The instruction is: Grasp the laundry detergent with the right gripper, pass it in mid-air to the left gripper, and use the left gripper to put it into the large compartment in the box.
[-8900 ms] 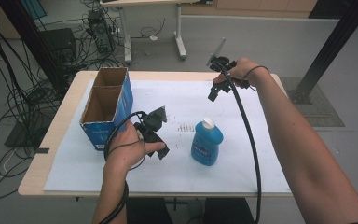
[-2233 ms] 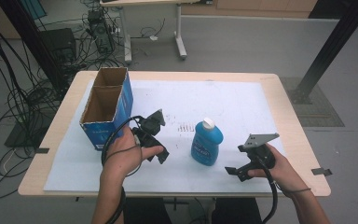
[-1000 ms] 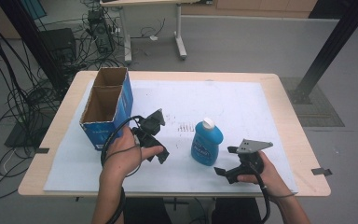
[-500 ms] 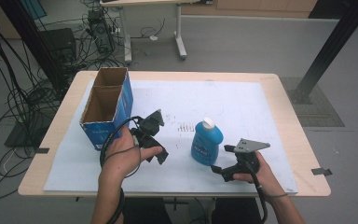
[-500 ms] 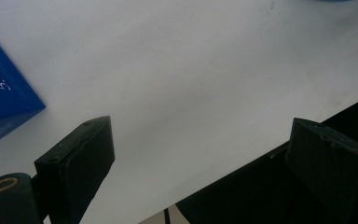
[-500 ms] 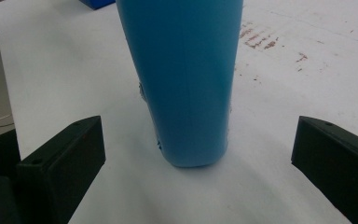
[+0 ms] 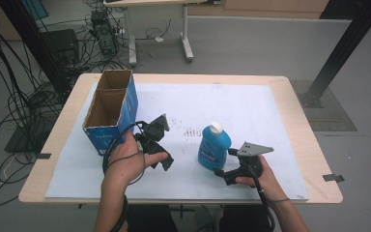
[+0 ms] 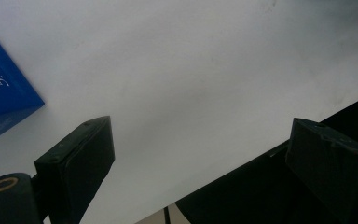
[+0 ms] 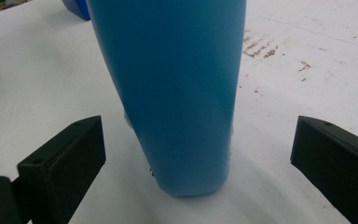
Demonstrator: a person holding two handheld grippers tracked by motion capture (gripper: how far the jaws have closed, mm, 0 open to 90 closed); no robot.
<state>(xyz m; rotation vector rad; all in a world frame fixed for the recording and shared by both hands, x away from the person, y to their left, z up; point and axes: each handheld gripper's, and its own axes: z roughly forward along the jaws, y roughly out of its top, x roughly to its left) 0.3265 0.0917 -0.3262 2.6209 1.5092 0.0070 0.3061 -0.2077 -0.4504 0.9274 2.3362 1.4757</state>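
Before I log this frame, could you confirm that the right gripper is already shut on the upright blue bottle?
Not quite: the right gripper is open. In the right gripper view its jaws stand wide on either side of the upright blue bottle, touching neither side.

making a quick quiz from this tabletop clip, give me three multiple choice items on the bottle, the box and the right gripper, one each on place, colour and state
1. Where does the blue bottle stand?
A. inside the cardboard box
B. on the white sheet, right of the box
C. on the floor

2. What colour is the bottle's cap?
A. white
B. red
C. black

3. How does the right gripper stand?
A. shut on the bottle
B. open, jaws either side of the bottle
C. shut, empty

Answers: 1 B, the high view shows it upright on the white sheet, apart from the cardboard box. 2 A, the cap shows white from above. 3 B, the right gripper view shows gaps between both jaws and the bottle.
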